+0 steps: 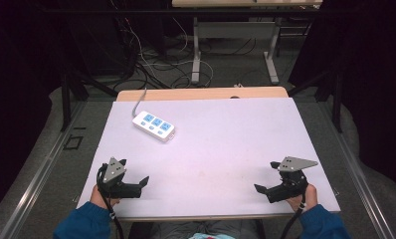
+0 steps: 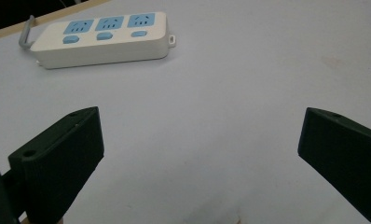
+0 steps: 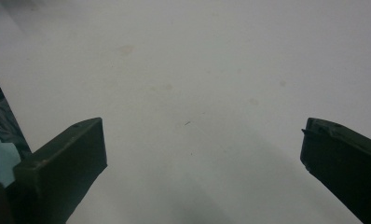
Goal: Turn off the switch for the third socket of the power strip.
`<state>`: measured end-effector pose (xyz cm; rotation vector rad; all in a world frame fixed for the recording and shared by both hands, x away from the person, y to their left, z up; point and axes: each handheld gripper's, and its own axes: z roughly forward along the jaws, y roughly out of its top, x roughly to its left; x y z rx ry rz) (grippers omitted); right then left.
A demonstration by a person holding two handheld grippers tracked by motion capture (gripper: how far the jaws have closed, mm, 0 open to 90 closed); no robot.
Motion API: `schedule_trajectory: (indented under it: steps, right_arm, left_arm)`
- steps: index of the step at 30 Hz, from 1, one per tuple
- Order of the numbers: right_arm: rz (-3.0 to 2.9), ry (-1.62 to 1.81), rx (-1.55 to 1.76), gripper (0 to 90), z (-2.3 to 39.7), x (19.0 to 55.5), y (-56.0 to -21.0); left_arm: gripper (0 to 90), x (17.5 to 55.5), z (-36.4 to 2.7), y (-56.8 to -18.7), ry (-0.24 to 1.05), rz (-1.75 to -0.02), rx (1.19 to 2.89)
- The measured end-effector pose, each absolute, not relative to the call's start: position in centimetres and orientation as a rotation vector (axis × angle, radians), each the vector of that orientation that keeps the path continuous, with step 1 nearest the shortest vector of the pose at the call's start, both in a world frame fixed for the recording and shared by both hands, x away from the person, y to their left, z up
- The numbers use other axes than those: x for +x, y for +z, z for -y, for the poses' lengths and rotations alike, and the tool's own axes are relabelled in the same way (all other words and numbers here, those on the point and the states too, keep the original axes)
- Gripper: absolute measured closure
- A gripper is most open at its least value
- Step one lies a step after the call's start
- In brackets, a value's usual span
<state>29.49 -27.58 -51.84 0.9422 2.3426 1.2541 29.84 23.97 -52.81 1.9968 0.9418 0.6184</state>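
On the bench, far left: white plastic power strip (image 1: 154,126) with three blue socket faces and three blue switches, lying flat and slantwise on the pale lilac sheet (image 1: 221,134) that covers the bench (image 1: 201,93).
Power strip cable: grey cord (image 1: 138,101) leaving the strip's far end and running off over the far edge of the sheet.
Power strip in the left gripper view: it lies at the far left (image 2: 101,38), sockets up, well apart from the jaws, with bare sheet between.
Left tongs: black two-jaw tongs (image 1: 136,186) at the near left corner of the sheet, held in the person's left hand (image 1: 100,198); they point towards the middle of the bench. Jaws stand wide apart with nothing between them.
Left tongs and strip: well apart; the strip lies farther away and slightly to the right of them.
Right tongs: black two-jaw tongs (image 1: 266,179) at the near right of the sheet, held in the person's right hand (image 1: 303,198), pointing left towards the middle. Jaws spread wide, holding nothing; bare sheet shows between them in the right gripper view.
Plates: a grey three-cornered plate tops each of the tongs.
Sleeves: blue sleeves (image 1: 84,223) come in from the near edge.
Beyond the bench: grey floor (image 1: 226,64) with loose cables and the legs of another table (image 1: 233,35).
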Motion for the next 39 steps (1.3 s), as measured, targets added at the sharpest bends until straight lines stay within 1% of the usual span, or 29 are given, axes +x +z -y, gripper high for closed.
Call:
schedule_trajectory:
  steps: [11,27,39]
  right_arm:
    - [-2.367,1.245,0.966,0.0,27.5,29.7,-51.9]
    - [-2.357,1.249,0.964,0.0,27.3,29.9,-51.9]
    - [-2.347,1.255,0.980,0.0,27.3,30.1,-52.1]
  left_arm:
    - [0.2,29.8,-23.7,-52.6,0.624,-0.936,2.035]
    - [0.2,30.2,-23.4,-52.1,0.631,-0.959,2.041]
    - [0.2,31.2,-23.2,-51.8,0.652,-0.997,2.031]
